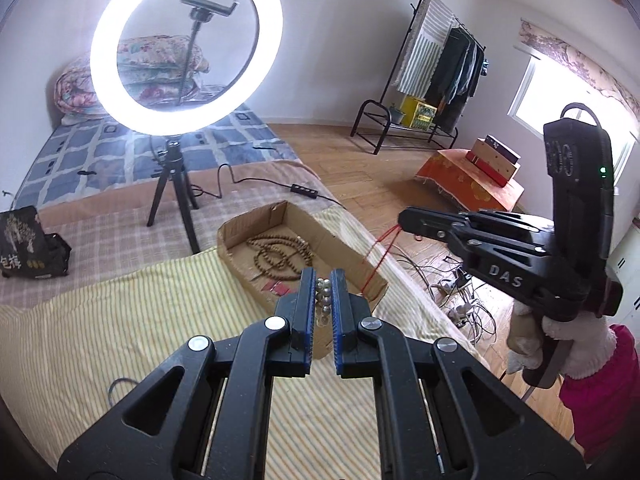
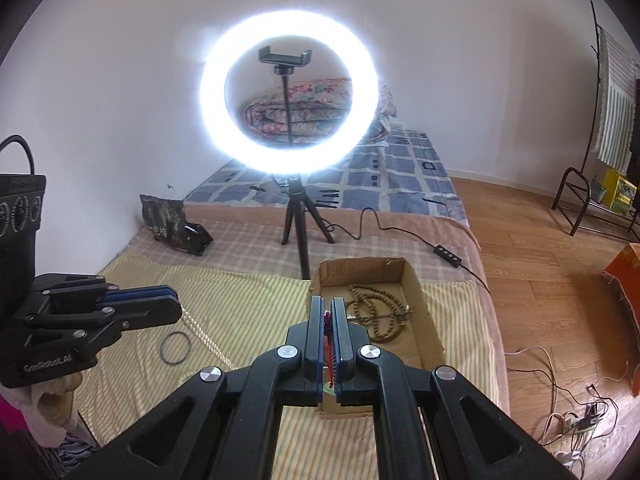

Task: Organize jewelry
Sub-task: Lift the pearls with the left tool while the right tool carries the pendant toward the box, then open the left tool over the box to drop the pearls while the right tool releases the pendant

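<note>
Left wrist view: left claw (image 1: 323, 280) was pinching a string of silver beads (image 1: 323, 298) between its blue pads, held over the near end of the cardboard box (image 1: 344, 246). Box sat on the yellow striped sheet (image 1: 120, 320) of the bed, flaps open. Inside it lay a coiled brown bead necklace (image 1: 280, 254) and a small red item (image 1: 279, 289) near the close wall; couldn't tell what the red item was. Right claw (image 1: 404, 220) showed at right of that view, jaws pressed together on a red cord (image 1: 376, 258) that hung down toward the box's right rim. Right wrist view confirmed it: right claw (image 2: 328, 312) pinched the red cord (image 2: 328, 336) between its pads, positioned over the box (image 2: 424, 308), with the brown necklace (image 2: 376, 316) just beside the fingers on the right. Left claw (image 2: 160, 294) appeared at left of that view, side-on, pads nearly together; beads weren't visible from there. A thin dark ring (image 2: 175, 348), apparently a bangle, lay flat on the sheet left of the box, apart from it. Ring light (image 2: 289, 98) on a tripod stood on the bed behind the box, lit.
</note>
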